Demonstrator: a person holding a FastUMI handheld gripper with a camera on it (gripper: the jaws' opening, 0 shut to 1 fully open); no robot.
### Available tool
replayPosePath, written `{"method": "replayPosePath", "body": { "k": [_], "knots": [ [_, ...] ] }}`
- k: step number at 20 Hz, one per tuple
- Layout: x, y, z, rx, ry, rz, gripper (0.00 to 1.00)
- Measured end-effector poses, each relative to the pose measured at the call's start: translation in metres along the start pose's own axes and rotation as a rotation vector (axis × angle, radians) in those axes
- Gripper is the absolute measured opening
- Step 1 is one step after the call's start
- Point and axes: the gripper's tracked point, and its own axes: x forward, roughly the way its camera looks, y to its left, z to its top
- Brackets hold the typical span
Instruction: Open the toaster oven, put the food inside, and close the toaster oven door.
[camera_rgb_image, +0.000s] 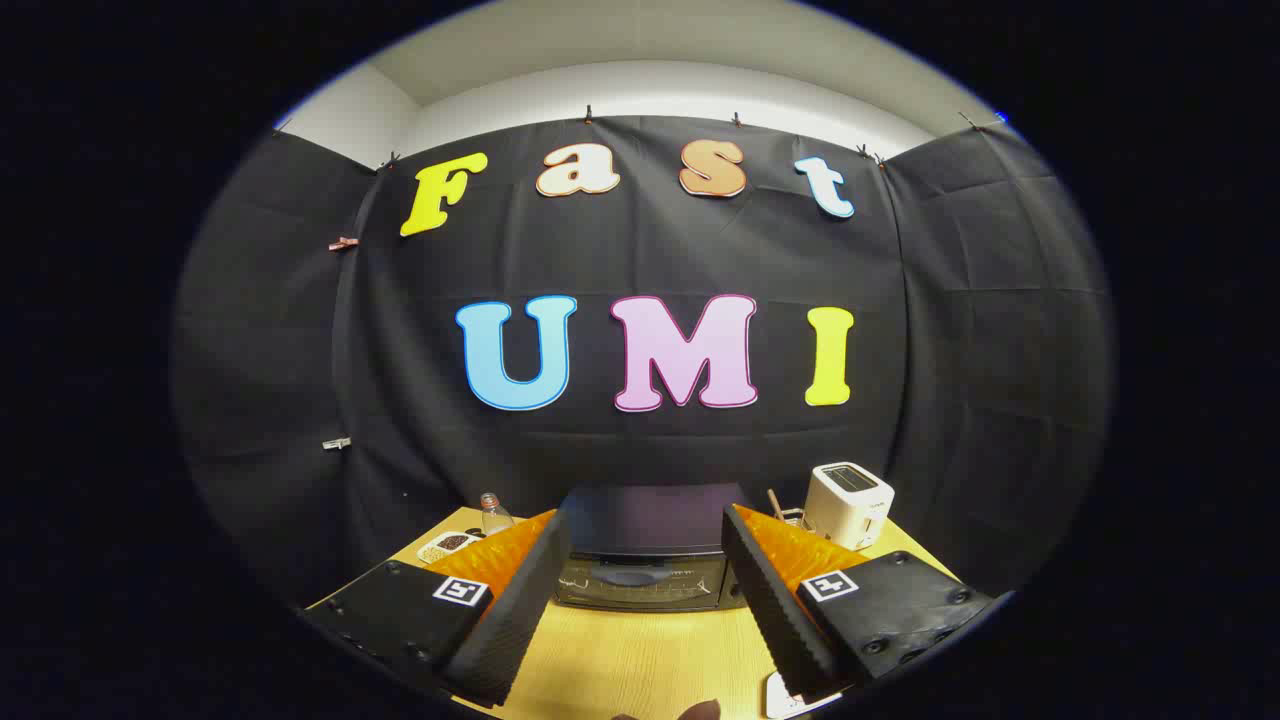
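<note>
A black toaster oven (648, 548) stands on the wooden table (640, 650) against the booth wall, straight ahead beyond my fingers. Its glass door (640, 585) is shut and something dark shows dimly behind the glass. My gripper (645, 600) is held high above the table, open, with nothing between its fingers. A small brown rounded thing (690, 711) shows just below the fingers at the table's near edge; I cannot tell what it is.
A white pop-up toaster (848, 503) stands to the right of the oven, with a small holder and a stick (780, 510) beside it. Left of the oven are a clear bottle (493, 514) and a small tray (447, 545). A white object (785, 698) lies by the right finger.
</note>
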Motion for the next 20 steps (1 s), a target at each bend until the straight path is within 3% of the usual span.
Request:
{"method": "replayPosePath", "body": {
  "k": [20],
  "knots": [
    [0.017,0.011,-0.013,0.003,0.011,0.005,0.98]
  ]
}}
